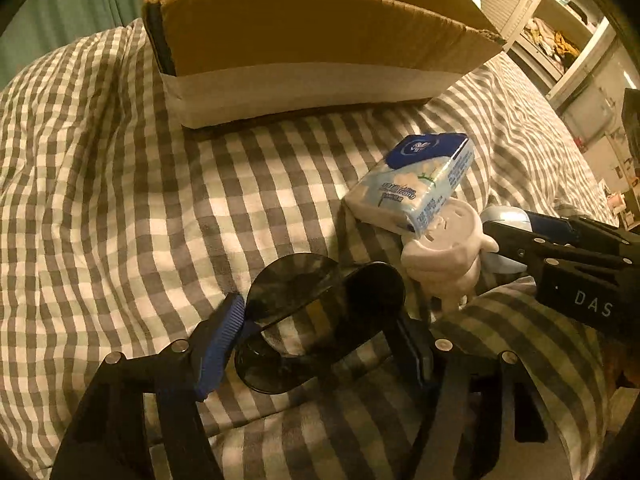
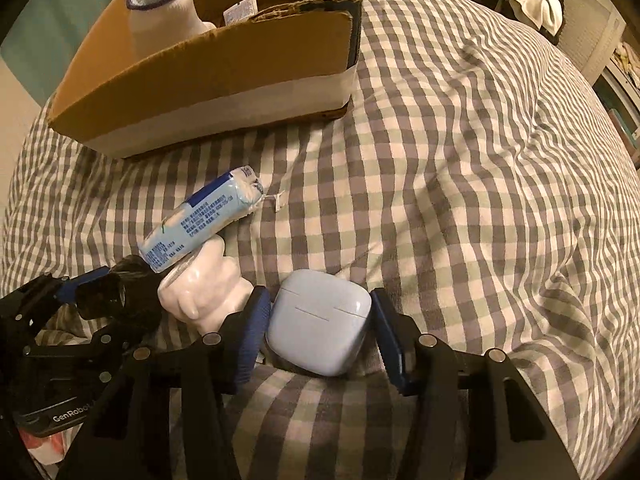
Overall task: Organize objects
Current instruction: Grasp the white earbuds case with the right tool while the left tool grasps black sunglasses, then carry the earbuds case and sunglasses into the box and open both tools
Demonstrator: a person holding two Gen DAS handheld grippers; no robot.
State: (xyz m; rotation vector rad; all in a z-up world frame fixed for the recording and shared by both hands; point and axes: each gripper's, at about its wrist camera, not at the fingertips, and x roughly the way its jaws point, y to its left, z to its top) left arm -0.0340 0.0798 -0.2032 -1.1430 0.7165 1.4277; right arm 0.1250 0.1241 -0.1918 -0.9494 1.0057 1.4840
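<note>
Lower left of the left wrist view: left gripper (image 1: 316, 344) with jaws spread around dark sunglasses (image 1: 320, 312), left pad touching the frame, right pad apparently just clear, so not yet clamped. Risk here: pads sliding on the smooth curved lenses, or squeezing a lens out of true. Upper centre: cardboard box (image 1: 304, 60) on the checked bedcover (image 1: 120, 160), well apart from the gripper. Centre right: tissue pack (image 1: 416, 180) leaning on a white figurine (image 1: 444, 260); likely to topple if nudged. Lower centre of the right wrist view: right gripper (image 2: 318, 338) open around a pale earbud case (image 2: 318, 322), pads beside but not pressing. Possible squirt from rounded corners; soft bedding yielding under pressure.
</note>
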